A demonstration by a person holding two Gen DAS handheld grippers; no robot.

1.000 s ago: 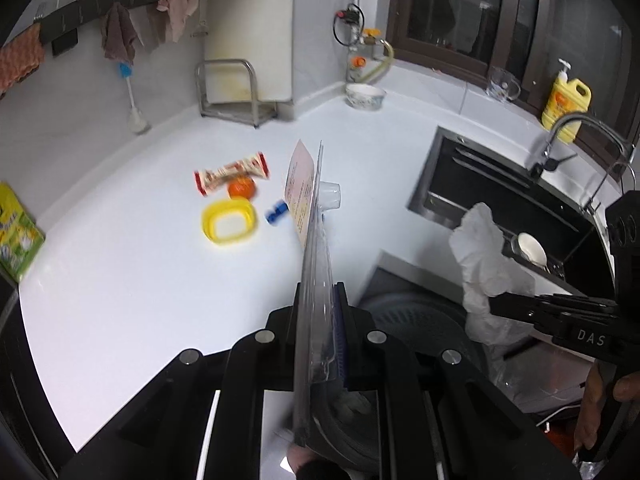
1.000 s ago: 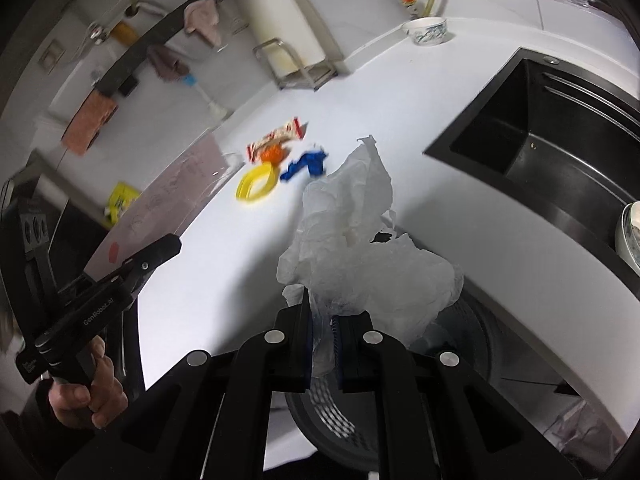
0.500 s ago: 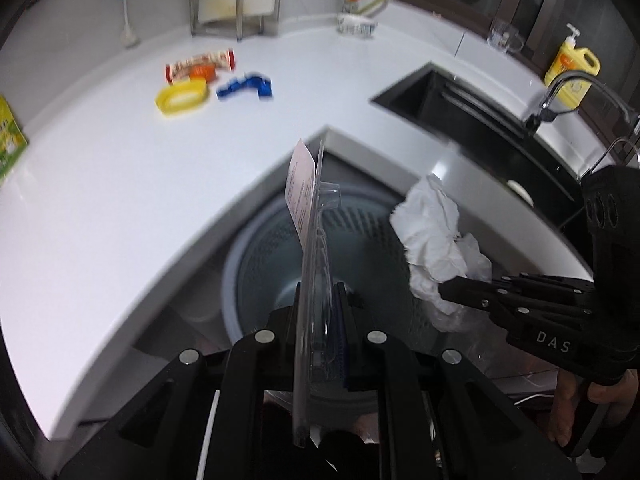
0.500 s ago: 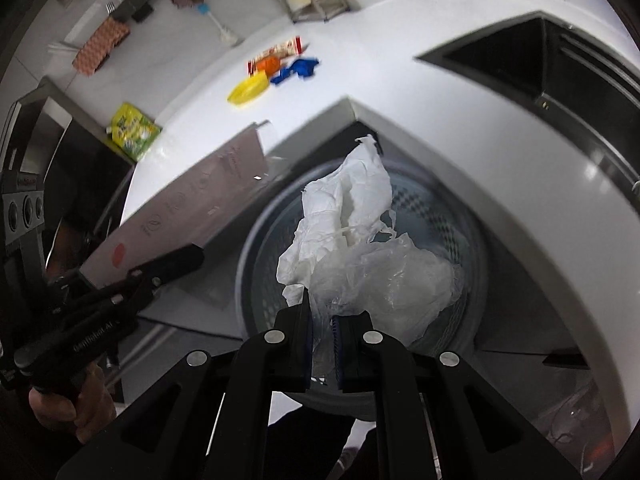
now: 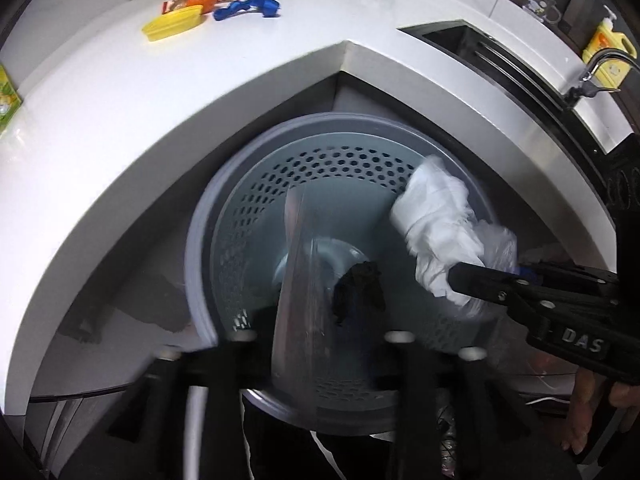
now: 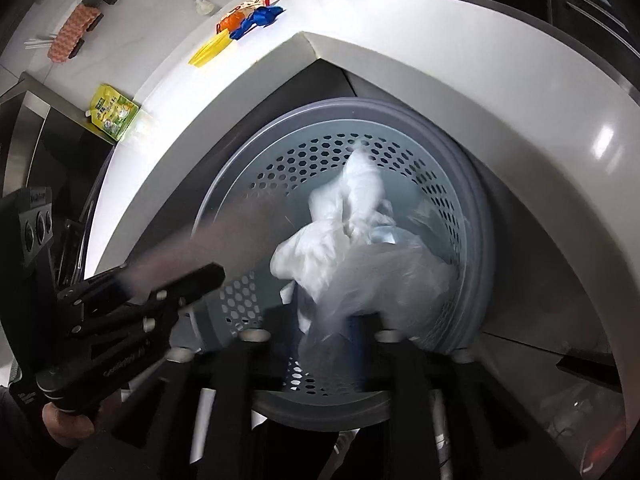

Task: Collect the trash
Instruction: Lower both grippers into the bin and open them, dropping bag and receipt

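A: Left wrist view first — what's the left gripper (image 5: 316, 332) doing?

B: Its fingers are clamped on a clear plastic package (image 5: 298, 280), held on edge over the open trash bin (image 5: 200, 264). The long axis runs straight ahead along the fingers, free end pointing into the bin. It looks stiff and light, probably slick — a pinch near the bottom edge suits it. The right gripper (image 5: 464, 276) comes in from the right, holding a crumpled white bag (image 5: 436, 228) above the bin's far side. A dark scrap (image 5: 360, 288) lies inside.

A: And the right wrist view?

B: The right gripper's fingers are closed on the bag (image 6: 352, 256) at its bottom, the bunch standing up and away over the bin (image 6: 476, 240). Soft, nearly weightless, likely to cling. The package (image 6: 224, 232) is a blur at left, slanting toward the bin. A yellow dish (image 6: 210, 50) sits on the counter (image 6: 400, 40).
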